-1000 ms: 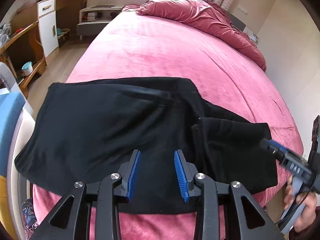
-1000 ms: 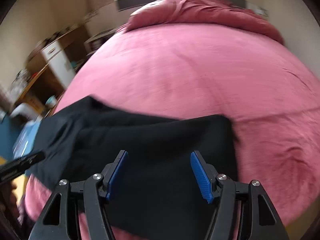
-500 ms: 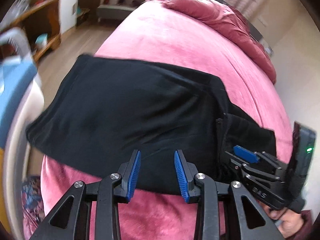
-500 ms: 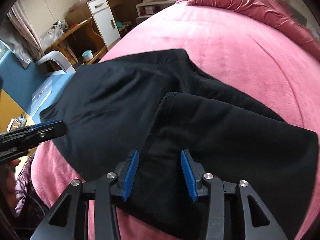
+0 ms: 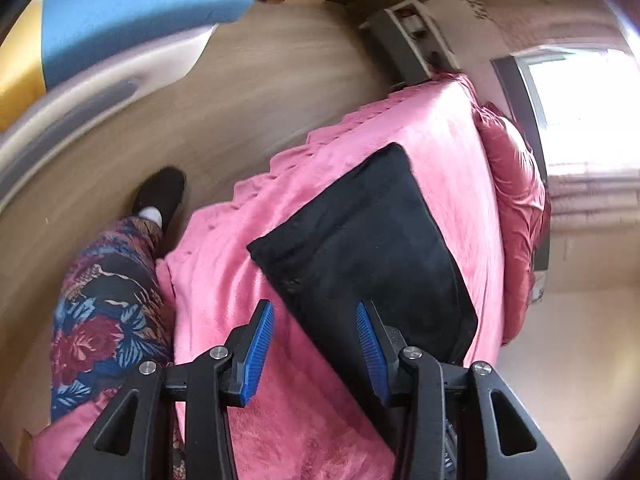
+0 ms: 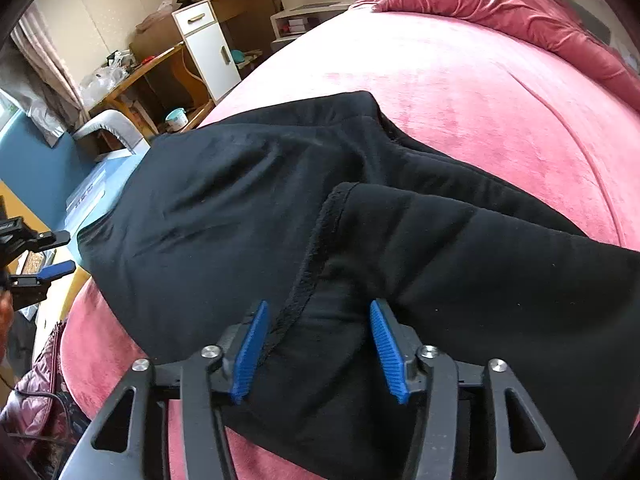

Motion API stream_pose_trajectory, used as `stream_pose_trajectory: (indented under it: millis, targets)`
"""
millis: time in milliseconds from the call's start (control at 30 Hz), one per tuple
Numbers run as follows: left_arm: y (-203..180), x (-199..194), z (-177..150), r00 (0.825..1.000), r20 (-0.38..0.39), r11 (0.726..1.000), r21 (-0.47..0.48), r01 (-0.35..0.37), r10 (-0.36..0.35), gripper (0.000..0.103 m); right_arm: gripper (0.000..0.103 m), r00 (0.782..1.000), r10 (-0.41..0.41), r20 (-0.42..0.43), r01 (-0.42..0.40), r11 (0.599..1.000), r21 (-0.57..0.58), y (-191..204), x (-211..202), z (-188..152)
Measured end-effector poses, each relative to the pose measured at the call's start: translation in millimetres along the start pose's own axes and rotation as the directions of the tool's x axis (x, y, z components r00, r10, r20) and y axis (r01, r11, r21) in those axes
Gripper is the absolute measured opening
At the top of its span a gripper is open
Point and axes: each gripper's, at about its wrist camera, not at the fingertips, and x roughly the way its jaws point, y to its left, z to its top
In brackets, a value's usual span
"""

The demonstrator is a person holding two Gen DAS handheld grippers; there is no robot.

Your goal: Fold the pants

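1. The black fleece pants (image 6: 248,216) lie part-folded on the pink plush bed (image 6: 480,92)
2. The left gripper (image 5: 316,344), jaws apart and empty, has swung sideways towards the floor
3. The right gripper (image 6: 320,344), now slightly wider and seemingly empty, straddles a folded edge; the next fold looks imminent

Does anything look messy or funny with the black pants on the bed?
Yes. The black pants are not folded neatly: one flap lies crooked across them with its rough seam showing, and the cloth is rumpled. One end hangs past the edge of the pink bed. Both grippers are open, holding nothing.
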Motion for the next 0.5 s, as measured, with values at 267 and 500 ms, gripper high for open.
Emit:
stream_pose_trajectory:
  millis: [267, 500]
  targets:
    - [3.4, 34.4, 7.0, 0.999, -0.018, 0.998, -0.040, -0.049, 0.049, 0.042, 0.058, 1.000, -0.002, -0.001, 0.002, 1.000, 0.001, 8.6, 2.7, 2.6]
    - [-13.6, 33.3, 8.4, 0.993, 0.072, 0.993, 0.064, -0.099, 0.094, 0.017, 0.061, 1.000, -0.006, -0.004, 0.006, 1.000, 0.002, 11.3, 3.8, 3.8]
